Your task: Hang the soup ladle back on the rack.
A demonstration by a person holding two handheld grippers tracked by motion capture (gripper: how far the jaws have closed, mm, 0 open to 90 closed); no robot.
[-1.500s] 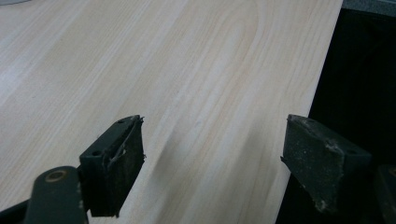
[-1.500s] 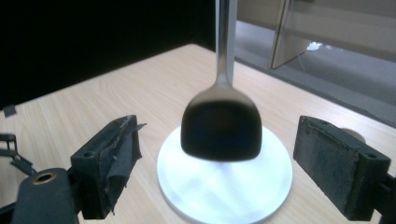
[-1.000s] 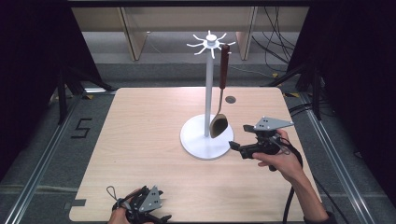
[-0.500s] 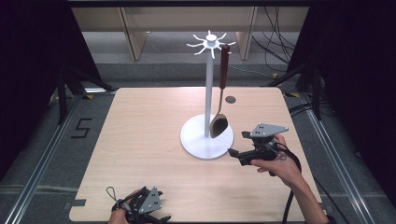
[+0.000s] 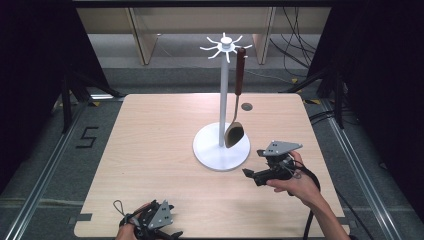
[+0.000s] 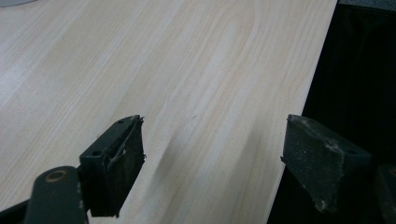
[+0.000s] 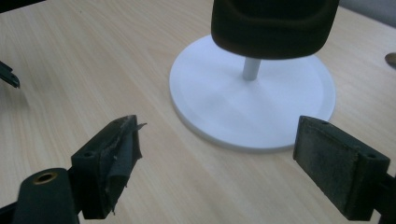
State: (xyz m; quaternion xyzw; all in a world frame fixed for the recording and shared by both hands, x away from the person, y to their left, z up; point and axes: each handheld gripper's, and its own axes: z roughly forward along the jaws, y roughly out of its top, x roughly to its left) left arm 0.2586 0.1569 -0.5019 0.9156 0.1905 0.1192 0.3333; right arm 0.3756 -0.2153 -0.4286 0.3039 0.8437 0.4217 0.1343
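My right gripper (image 5: 251, 174) has its jaws spread wide with nothing between them; just ahead stands the white stand (image 7: 252, 93), its spoon (image 5: 234, 134) hanging above the base. My left gripper (image 6: 212, 163), jaws also spread, hovers over the table (image 6: 187, 84) edge.

This looks like a lab recording booth: a pale wood tabletop (image 5: 160, 150) stands between black curtains (image 5: 35, 75), with metal floor rails (image 5: 45, 172), a taped number 5 (image 5: 86, 137) on grey flooring and loose cables (image 5: 295, 55) trailing behind it.
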